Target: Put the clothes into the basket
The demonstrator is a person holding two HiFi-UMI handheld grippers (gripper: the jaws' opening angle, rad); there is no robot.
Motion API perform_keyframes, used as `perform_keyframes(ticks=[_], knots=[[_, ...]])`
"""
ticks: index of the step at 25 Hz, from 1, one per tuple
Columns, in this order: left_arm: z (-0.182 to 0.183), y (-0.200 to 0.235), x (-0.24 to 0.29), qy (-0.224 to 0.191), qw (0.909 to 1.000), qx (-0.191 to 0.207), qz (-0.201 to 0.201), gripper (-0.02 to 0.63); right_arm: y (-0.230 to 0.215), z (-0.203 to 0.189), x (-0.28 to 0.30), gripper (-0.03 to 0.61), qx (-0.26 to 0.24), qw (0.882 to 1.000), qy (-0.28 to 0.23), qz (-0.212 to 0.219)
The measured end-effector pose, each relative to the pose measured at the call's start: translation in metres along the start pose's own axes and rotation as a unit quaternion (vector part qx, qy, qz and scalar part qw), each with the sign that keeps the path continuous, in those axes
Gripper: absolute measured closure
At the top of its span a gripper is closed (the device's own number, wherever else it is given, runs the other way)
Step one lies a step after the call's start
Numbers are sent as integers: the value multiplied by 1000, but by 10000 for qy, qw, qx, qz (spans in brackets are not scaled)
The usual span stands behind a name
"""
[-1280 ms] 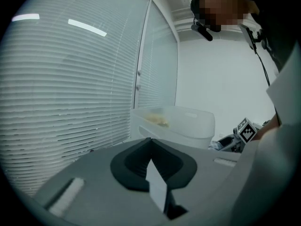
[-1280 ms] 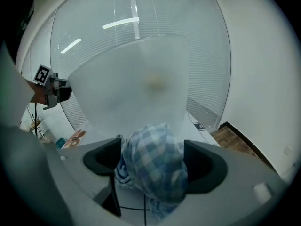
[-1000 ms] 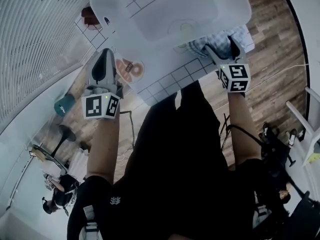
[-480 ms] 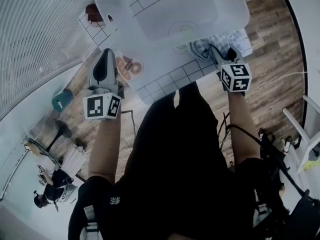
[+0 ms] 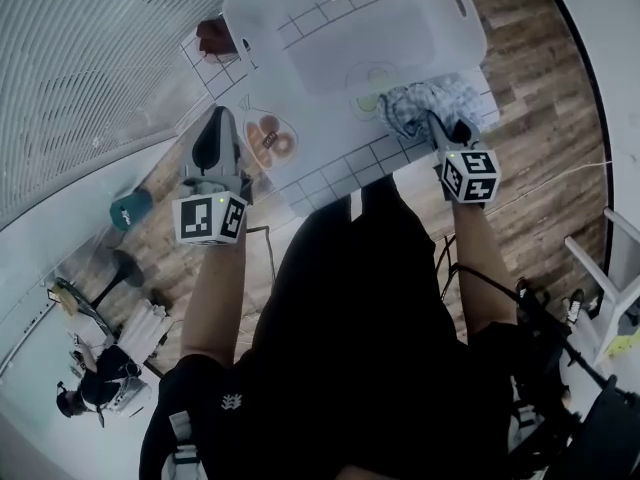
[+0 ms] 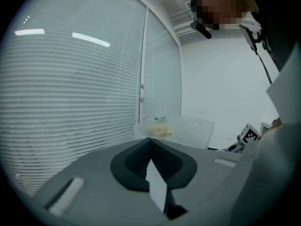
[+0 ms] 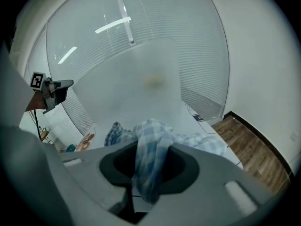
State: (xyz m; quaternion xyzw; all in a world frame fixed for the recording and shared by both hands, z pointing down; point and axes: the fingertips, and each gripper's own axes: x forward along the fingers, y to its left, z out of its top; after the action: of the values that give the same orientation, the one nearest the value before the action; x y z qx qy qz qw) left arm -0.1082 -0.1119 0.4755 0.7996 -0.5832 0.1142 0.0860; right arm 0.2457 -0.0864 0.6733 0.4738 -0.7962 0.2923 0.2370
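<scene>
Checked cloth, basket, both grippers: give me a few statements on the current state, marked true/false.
1. The right gripper is clamped on the checked cloth. True; its jaws have just been closing, with the cloth between them.
2. The checked cloth lies inside the basket. False: it is bunched outside, by the basket's near corner.
3. The left gripper holds a second garment. False: its jaws are together with nothing between them.
4. The basket stands on a tiled table. True.
</scene>
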Motion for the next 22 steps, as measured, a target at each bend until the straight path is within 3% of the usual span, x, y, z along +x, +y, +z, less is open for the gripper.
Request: perform_keyframes(ticks=[9,22], knots=[[30,-11,-14,-404,9987,120,-286,607,8,33,-40,474,-127,9988,-415,-220],[62,-8,-34,-771,9964,-18,-344,607,21,84,-89,474,-358,9947,-886,-370]])
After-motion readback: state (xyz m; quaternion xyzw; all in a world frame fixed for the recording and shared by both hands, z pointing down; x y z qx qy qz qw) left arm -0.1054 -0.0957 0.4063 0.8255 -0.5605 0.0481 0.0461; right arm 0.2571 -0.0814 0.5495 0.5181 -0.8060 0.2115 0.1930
